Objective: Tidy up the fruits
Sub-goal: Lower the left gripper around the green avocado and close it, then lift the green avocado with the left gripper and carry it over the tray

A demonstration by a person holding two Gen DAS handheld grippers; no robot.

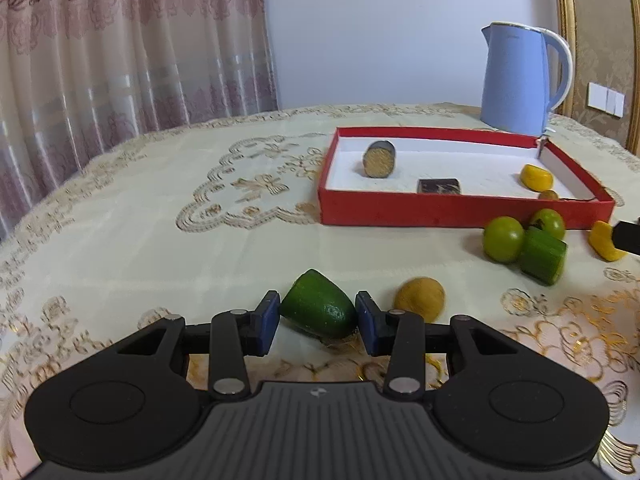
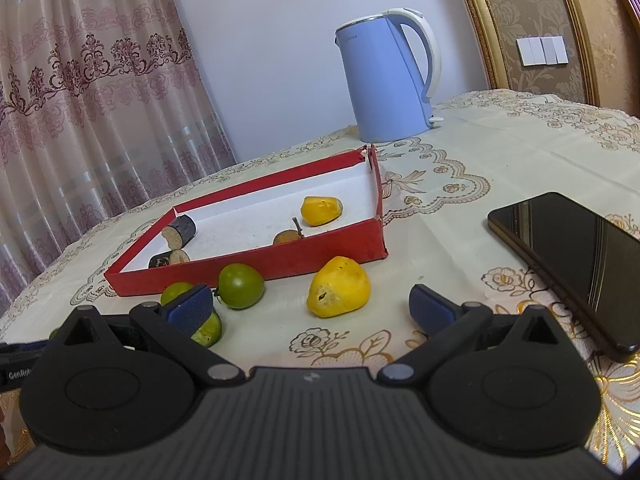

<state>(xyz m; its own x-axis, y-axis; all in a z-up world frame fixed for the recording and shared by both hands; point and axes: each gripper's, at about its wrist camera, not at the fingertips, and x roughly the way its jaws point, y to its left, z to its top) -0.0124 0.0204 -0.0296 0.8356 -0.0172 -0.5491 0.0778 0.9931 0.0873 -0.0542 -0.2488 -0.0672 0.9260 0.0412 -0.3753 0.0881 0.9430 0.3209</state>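
Observation:
My left gripper (image 1: 317,316) is shut on a green fruit piece (image 1: 320,307) that rests on the tablecloth, with both blue pads against its sides. A brown round fruit (image 1: 420,298) lies just to its right. The red box (image 1: 440,212) stands farther back and holds a dark cut cylinder (image 1: 379,159), a dark flat piece (image 1: 439,185) and a yellow piece (image 1: 536,177). My right gripper (image 2: 312,306) stands open, and a yellow fruit (image 2: 338,286) lies on the cloth just beyond its fingertips. A green tomato (image 2: 241,286) and a cut green piece (image 2: 208,330) sit by its left finger.
A blue kettle (image 2: 386,80) stands behind the box. A black phone (image 2: 580,264) lies on the cloth at the right. Two green tomatoes (image 1: 503,238) and a green chunk (image 1: 544,256) cluster before the box's front wall. Curtains hang beyond the table's left edge.

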